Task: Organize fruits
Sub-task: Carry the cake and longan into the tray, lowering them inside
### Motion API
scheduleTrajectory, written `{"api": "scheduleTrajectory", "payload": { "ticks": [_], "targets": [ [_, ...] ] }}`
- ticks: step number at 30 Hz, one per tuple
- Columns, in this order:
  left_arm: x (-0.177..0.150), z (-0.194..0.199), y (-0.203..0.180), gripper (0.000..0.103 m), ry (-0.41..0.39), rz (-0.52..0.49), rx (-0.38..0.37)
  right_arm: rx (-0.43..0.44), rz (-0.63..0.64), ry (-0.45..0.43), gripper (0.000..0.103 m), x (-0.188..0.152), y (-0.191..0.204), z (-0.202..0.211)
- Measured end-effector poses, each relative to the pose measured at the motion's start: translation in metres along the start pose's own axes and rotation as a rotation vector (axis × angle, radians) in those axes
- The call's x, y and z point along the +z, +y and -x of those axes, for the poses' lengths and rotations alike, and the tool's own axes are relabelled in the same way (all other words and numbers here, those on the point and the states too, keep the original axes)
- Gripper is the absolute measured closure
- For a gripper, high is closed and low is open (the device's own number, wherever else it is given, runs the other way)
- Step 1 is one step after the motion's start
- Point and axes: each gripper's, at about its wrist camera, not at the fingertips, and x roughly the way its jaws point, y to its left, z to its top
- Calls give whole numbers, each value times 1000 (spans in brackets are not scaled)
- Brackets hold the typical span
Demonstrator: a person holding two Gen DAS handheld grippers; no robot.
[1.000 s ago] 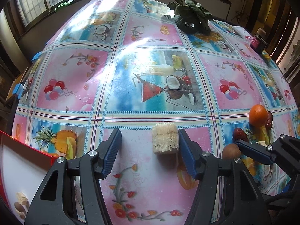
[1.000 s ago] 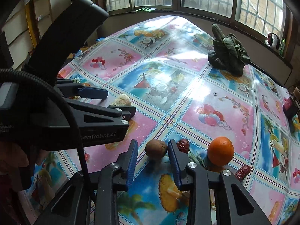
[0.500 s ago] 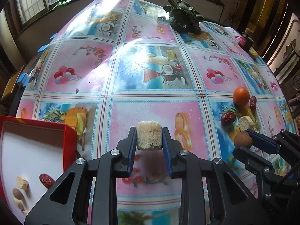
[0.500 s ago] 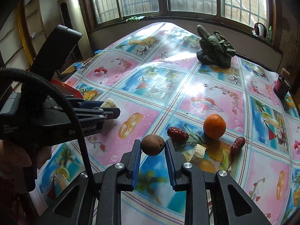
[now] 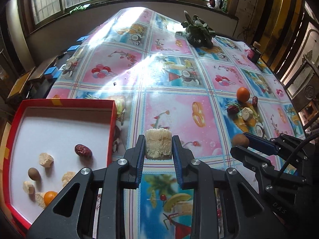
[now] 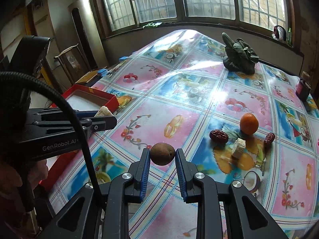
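pale chunk (image 5: 158, 146): pinched between the two blue pads of the left claw (image 5: 158, 149), up off the table, just right of the red box. in the right view only a corner of it (image 6: 103, 111) peeks out past the claw (image 6: 105, 119).
brown fruit (image 6: 162, 153): round, squeezed between the pads of the right claw (image 6: 161, 156), held up above the cloth. in the left view it (image 5: 239, 140) sits at the tip of that claw (image 5: 244, 142), half hidden.
left claw: closed most of the way, both pads touching the chunk.
right claw: closed most of the way, both pads touching the fruit.
red box (image 5: 111, 131): white inside, at the near left edge of the table. only the left view looks down into it; the right view shows just its far corner (image 6: 107, 98).
in the box: a red date (image 5: 83, 150), a small brown fruit (image 5: 33, 173), a small orange (image 5: 49, 197) and a few pale pieces (image 5: 46, 159).
fruit on the table: an orange (image 6: 248, 123), a red date on its left (image 6: 218, 136), another date on its right (image 6: 269, 138) and a pale slice (image 6: 238, 148) in front, all close together, well apart from the box.
table (image 6: 179, 107): covered by a shiny pink and blue picture cloth.
far end: a dark leafy bunch (image 6: 240, 56) and a small dark jar (image 6: 303, 87).
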Motion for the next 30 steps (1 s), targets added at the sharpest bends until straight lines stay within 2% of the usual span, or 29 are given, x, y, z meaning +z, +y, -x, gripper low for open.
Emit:
{"api": "scheduleTrajectory", "payload": {
  "ticks": [17,30],
  "targets": [
    [-30,38,56,78,-67,53,165,69,91,1,78,9,67,-3],
    [-43,50,107,78,-87,138,234,143,178,13,78,24,120,-22]
  ]
}}
